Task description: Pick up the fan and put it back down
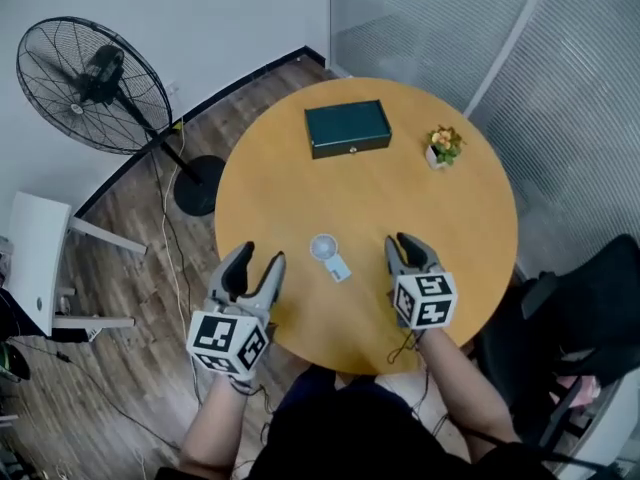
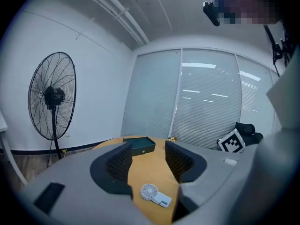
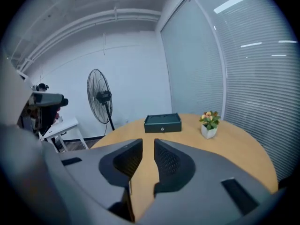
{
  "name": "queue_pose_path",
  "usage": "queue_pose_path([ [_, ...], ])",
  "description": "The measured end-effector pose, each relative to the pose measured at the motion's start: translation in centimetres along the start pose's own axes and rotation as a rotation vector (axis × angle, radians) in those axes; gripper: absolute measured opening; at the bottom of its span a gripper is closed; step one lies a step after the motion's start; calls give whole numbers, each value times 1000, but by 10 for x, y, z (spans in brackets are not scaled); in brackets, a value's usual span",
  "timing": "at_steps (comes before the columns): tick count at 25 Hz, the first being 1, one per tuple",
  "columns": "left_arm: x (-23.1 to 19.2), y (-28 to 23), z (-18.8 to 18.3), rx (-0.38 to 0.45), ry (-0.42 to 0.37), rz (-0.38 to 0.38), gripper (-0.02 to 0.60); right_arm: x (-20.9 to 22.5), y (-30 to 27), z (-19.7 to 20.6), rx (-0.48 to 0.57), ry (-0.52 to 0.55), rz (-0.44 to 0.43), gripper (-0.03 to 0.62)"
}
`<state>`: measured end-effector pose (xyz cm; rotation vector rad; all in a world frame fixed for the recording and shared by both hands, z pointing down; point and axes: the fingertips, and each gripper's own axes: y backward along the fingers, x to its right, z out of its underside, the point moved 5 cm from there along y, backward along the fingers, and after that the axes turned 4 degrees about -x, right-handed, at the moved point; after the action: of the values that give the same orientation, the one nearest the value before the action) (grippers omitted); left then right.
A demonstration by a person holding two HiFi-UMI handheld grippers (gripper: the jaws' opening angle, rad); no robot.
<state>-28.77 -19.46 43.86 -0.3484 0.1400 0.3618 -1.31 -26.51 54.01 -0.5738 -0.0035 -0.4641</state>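
Observation:
A small white hand-held fan (image 1: pixel 328 252) lies flat on the round wooden table (image 1: pixel 460 218), near its front edge and between my two grippers. Nothing touches it. To its left, my left gripper (image 1: pixel 260 258) hangs over the table's edge with its jaws wide apart and empty. In the left gripper view the fan (image 2: pixel 153 194) shows low between those jaws (image 2: pixel 146 149). On the fan's right is my right gripper (image 1: pixel 402 242), held above the table. Its jaws (image 3: pixel 147 144) stand a narrow gap apart with only bare table between them.
A dark green box (image 1: pixel 347 128) sits at the table's far side, with a small potted plant (image 1: pixel 441 146) to its right. A black pedestal fan (image 1: pixel 95 83) stands on the floor at far left. A white side table (image 1: pixel 35 263) is at left, a black chair (image 1: pixel 590 308) at right.

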Motion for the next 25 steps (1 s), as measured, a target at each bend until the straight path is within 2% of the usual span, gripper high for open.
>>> queue_pose_path([
  [5,29,6,-21,57,-27,10,203,17,57,-48,152,10,33,60],
  [9,55,14,-37,105,-54,17,151,24,103,-81,271,10,47,40],
  [13,75,23,-52,141,-71,19,126,27,144,-106,372,17,53,26],
  [25,132,52,-97,268,-135,36,38,32,231,-131,560,47,31,5],
])
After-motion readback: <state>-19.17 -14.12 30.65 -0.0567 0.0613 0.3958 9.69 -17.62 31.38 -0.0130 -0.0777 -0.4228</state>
